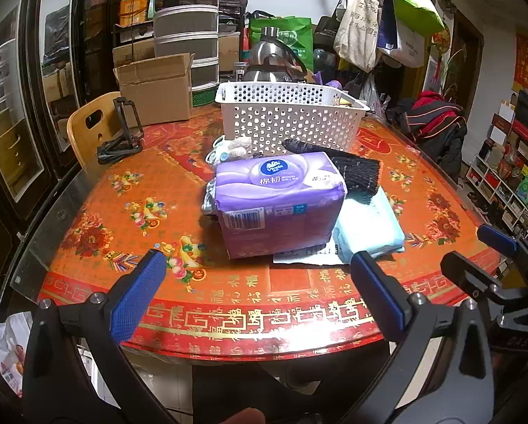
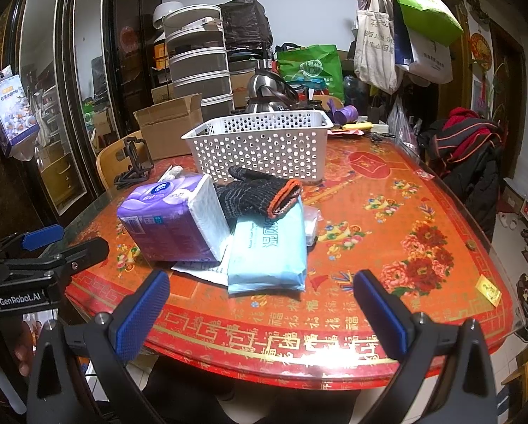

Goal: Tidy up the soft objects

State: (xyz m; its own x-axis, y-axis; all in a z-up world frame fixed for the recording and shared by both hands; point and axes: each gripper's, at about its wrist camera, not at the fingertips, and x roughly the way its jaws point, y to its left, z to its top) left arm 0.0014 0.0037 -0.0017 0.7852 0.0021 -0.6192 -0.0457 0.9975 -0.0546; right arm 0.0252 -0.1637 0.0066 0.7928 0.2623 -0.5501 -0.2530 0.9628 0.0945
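**Soft Items Piled at Table Centre, Both Grippers Spread and Empty**

Occlusion: the grey-white cloth bundle (image 1: 228, 152) behind the purple tissue pack (image 1: 278, 198) is mostly hidden; its type cannot be determined. A white paper sheet (image 1: 306, 254) is visible only as a strip under the pack. The far-side clutter behind the basket is too dense to itemise.

Left to right, left wrist view:

1. A black folding stand (image 1: 122, 134) sits near the left edge of the tabletop (image 1: 122, 190), which is a glossy surface over a red-orange floral print.
2. The left gripper (image 1: 260, 293) hangs over the near edge. Its textured blue pads are spread wide apart with nothing between them.
3. The purple tissue pack, a soft rectangular film-wrapped block, lies at the table centre with its barcode end facing the near edge.
4. A white perforated plastic basket (image 1: 288, 120) stands behind the pack, toward the far edge.
5. A black knit glove (image 1: 355, 173) lies between basket and pack, resting partly on a pale blue wipes packet (image 1: 369, 226). The packet is flat, soft and touches the right side of the pack.

Right wrist view: the right gripper (image 2: 260, 311) hangs over the near edge, jaws wide and empty. The glove shows an orange cuff (image 2: 285, 198).
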